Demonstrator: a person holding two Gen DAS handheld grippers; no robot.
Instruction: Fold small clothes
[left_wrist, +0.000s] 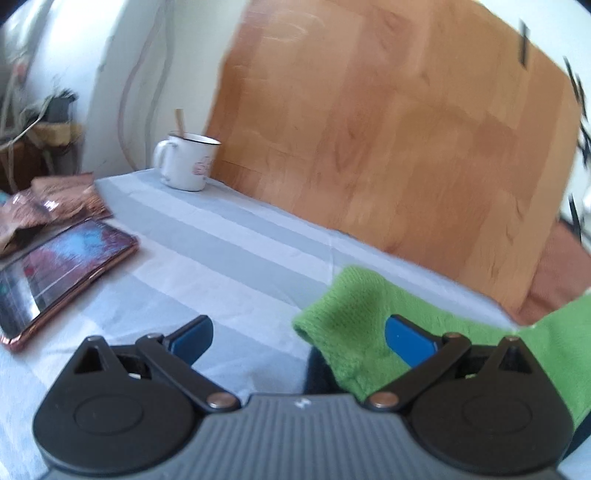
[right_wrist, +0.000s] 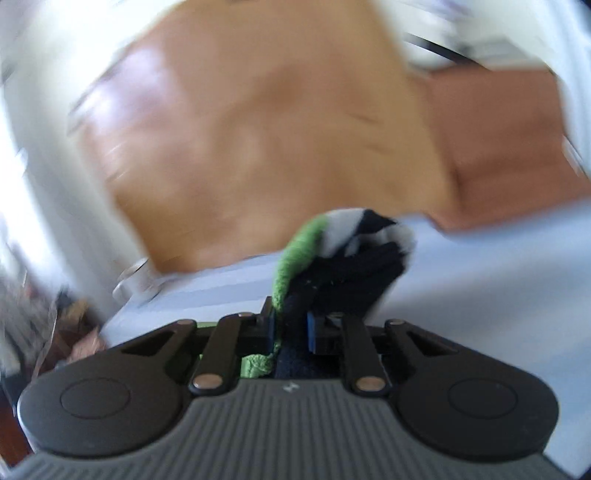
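A green sock (left_wrist: 354, 314) lies on the striped grey cloth (left_wrist: 229, 258), its cuff end between the fingers of my left gripper (left_wrist: 295, 338). The left gripper is open, jaws wide apart, its right blue pad (left_wrist: 406, 341) resting over the sock. In the blurred right wrist view, my right gripper (right_wrist: 291, 328) is shut on the sock's other end (right_wrist: 332, 266), which is green, black and white striped, and lifts it off the cloth.
A white enamel mug (left_wrist: 188, 162) with a wooden stick stands at the far edge. A phone (left_wrist: 59, 273) and brown packets (left_wrist: 55, 203) lie at the left. A wooden board (left_wrist: 388, 129) stands behind the table.
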